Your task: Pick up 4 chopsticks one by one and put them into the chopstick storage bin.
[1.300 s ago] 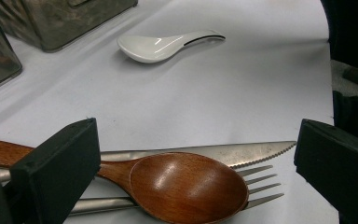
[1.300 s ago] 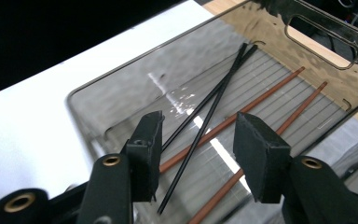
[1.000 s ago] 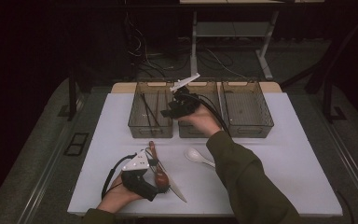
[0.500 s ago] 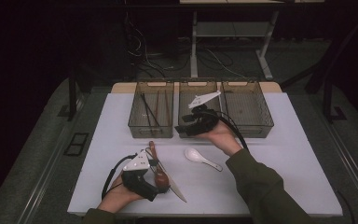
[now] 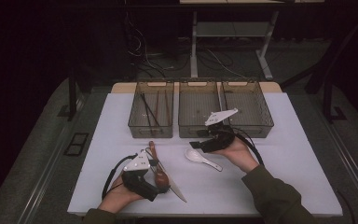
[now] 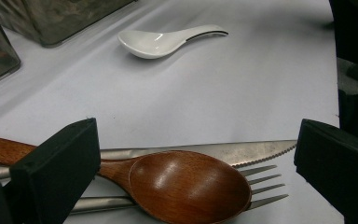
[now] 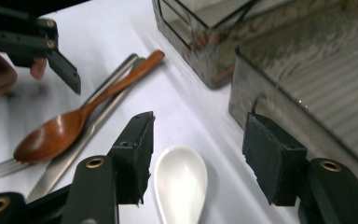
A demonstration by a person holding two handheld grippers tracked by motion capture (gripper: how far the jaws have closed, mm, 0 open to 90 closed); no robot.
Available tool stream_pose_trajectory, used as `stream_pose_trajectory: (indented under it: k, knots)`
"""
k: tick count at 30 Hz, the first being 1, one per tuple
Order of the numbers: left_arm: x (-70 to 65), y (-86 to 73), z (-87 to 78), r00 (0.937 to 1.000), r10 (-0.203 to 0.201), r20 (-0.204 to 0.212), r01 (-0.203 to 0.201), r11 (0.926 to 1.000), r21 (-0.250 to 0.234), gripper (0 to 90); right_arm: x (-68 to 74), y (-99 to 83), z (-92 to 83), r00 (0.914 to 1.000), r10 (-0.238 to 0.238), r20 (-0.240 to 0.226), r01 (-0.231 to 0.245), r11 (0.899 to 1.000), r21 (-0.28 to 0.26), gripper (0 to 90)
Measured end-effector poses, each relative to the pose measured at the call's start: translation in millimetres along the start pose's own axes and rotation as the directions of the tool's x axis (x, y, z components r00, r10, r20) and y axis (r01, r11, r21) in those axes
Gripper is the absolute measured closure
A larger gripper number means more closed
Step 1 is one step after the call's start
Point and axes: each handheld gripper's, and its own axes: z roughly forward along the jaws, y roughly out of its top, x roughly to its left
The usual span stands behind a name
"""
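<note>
White spoon [image 7: 181, 184] lies on the counter [image 5: 289, 154], its bowl between the spread jaws of the right hand-held gripper [image 7: 198, 156], pads not touching it. Left hand-held gripper [image 6: 191, 163] stands wide apart over a wooden spoon [image 6: 186, 184], knife [image 6: 256, 151] and fork [image 6: 261, 186], gripping nothing.

Surface [image 5: 289, 163]: plain pale lavender-white, no pattern. Soup spoon [image 5: 201, 158]: glossy white. Wooden spoon [image 6: 186, 186]: warm reddish-brown, polished. Knife [image 6: 242, 151]: dull silver-grey steel, serrated edge. Fork [image 6: 261, 186]: same silver-grey. Three bins [image 5: 200, 109]: smoky translucent grey-brown, ribbed floors. Left claw [image 6: 191, 154] and right claw [image 7: 198, 158]: matte black pads; brass-coloured rivets on the right one. Both carry a light grey three-cornered plate [image 5: 221, 116].
</note>
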Motion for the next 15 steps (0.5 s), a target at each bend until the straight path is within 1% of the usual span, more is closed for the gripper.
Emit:
stream_pose_trajectory:
  k: [2,4,6,9,12,15]
  knots:
    - [-0.3,0.1,0.0,1.0000,0.002,-0.001,-0.002,1.0000,0.001,0.0,-0.7,-8.3,-1.1,0.9999,0.015,0.008,-0.015,1.000,0.000,42.8]
    - [-0.7,0.0,-0.3,1.0000,0.005,-0.001,-0.005,1.0000,0.002,0.0,-0.7,-15.6,-2.6,0.9997,0.010,0.023,-0.010,1.000,0.013,42.8]
    - [-0.6,0.1,-0.4,1.0000,0.002,-0.001,-0.002,1.0000,-0.004,0.0,-1.4,-22.4,-5.9,0.9993,0.011,0.035,-0.011,1.000,0.013,42.8]
    - [-0.5,0.4,-0.8,1.0000,0.004,-0.004,-0.004,1.0000,-0.005,0.0,-1.9,-31.6,-11.6,0.9985,0.022,0.049,-0.023,1.000,0.020,42.8]
    - [-0.4,0.7,-0.4,1.0000,0.007,-0.002,-0.007,1.0000,-0.001,0.0,-2.2,-40.7,-14.9,0.9982,0.031,0.052,-0.033,0.999,0.036,42.7]
    - [-0.4,1.3,0.1,1.0000,0.009,-0.002,-0.009,1.0000,-0.002,0.0,-3.0,-49.0,-14.0,0.9979,0.045,0.047,-0.047,0.998,0.049,42.7]
